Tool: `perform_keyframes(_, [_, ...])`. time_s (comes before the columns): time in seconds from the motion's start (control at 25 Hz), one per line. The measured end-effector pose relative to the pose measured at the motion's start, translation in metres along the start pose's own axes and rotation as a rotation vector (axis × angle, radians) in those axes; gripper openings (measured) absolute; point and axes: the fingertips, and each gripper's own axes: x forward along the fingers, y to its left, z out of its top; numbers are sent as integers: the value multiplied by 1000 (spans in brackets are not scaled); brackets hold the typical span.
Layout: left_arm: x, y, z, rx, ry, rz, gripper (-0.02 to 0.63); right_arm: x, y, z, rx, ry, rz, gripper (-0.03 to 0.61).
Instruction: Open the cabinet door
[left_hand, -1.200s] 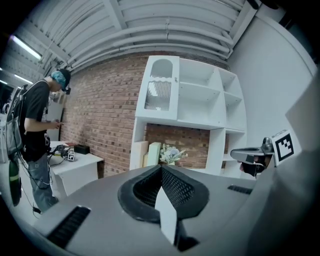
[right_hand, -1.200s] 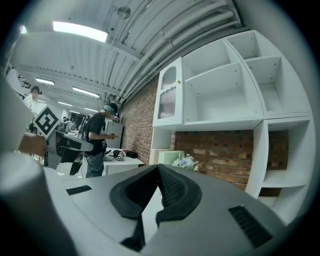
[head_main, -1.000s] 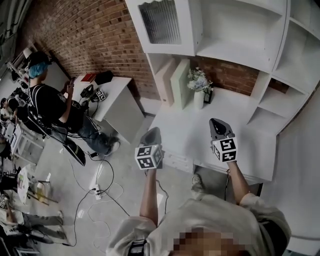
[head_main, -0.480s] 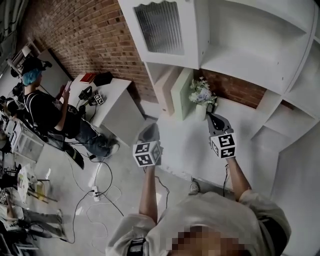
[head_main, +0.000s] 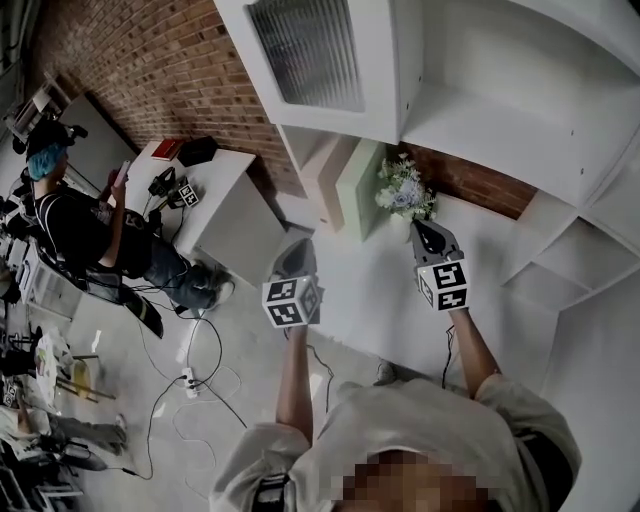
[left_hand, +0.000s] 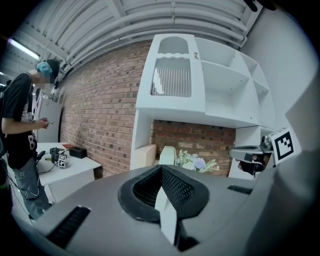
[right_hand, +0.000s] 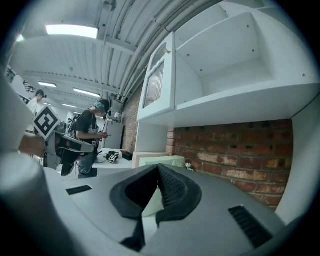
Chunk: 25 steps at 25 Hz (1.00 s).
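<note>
Cabinet door (head_main: 318, 62) with the stripy glass sits shut, high up on the left side of the white shelf unit (head_main: 500, 110), above both claws. Left gripper (head_main: 304, 245) and right gripper (head_main: 418, 228) are up in the air below it, not touching it, and each has its jaws closed tight with nothing in them. The right gripper is near the flowers (head_main: 405, 192)

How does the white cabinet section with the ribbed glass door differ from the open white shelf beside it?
The white cabinet section with the ribbed glass door is shut; the open white shelf has no door. The ribbed glass hides the first's inside; the shelf's back wall shows plainly. Both are white, side by side in one unit.
</note>
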Motion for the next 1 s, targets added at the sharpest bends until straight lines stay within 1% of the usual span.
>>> perform_keyframes(0.12, [4, 4, -6, -5, 14, -12, 26, 6, 3, -4, -5, 14, -3, 14])
perform_keyframes(0.24, [5, 11, -10, -13, 27, -21, 26, 10, 6, 0, -5, 16, -18, 14])
perform_keyframes(0.44, [8, 19, -12, -22, 25, -44, 26, 22, 6, 30, -28, -26, -31, 15])
perform_keyframes(0.6, [6, 23, -14, -24, 32, -58, 26, 29, 6, 64, -67, -81, -34, 82])
perform_keyframes(0.8, [5, 27, -8, -15, 15, -72, 26, 43, -1, 108, -116, -132, -45, 153])
perform_keyframes(1.0, [3, 31, -6, -16, 9, -74, 26, 57, -6, 141, -140, -155, -51, 173])
